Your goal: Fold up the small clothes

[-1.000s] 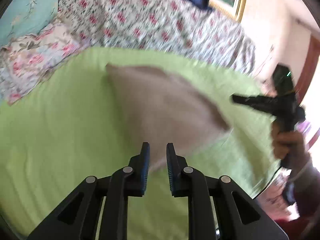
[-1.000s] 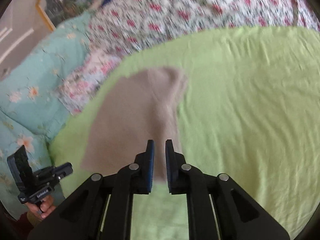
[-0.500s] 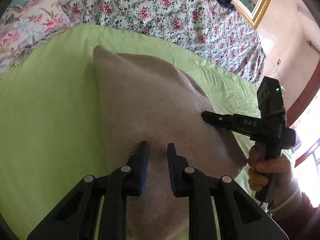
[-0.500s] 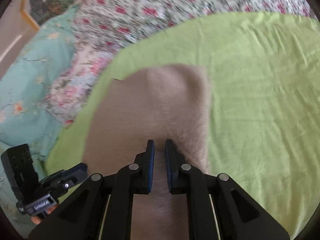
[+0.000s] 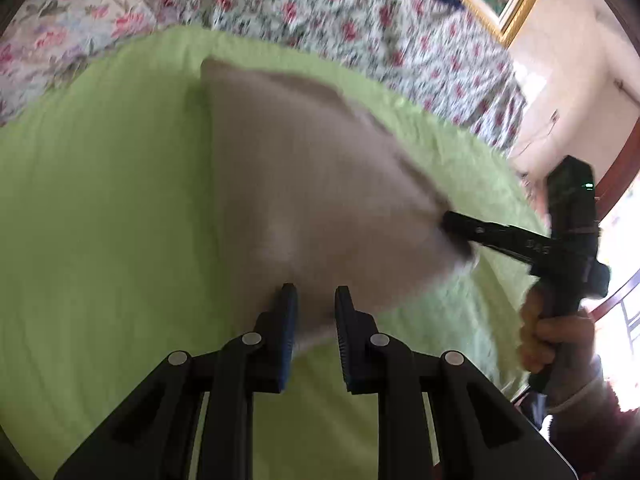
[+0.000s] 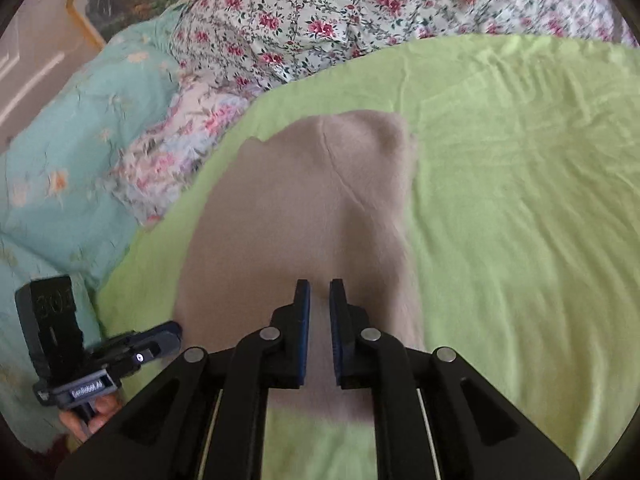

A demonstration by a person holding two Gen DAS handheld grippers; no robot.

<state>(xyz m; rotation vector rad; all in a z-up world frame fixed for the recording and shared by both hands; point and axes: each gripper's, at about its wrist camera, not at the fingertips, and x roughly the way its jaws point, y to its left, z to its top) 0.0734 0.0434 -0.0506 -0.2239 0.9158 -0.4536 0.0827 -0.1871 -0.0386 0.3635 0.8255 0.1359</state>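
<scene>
A beige cloth [image 6: 304,216] lies on the green sheet [image 6: 520,184] of a bed, beside a floral quilt [image 6: 320,8]. The left gripper [image 5: 316,300] and right gripper [image 6: 319,292] each pinch one of its near edges.

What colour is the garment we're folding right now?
Plain beige-taupe garment, no pattern, lying on the lime-green sheet; the right wrist view shows it best.

Bright daylight, window glare at right, fisheye-warped, motion-blurred.
</scene>
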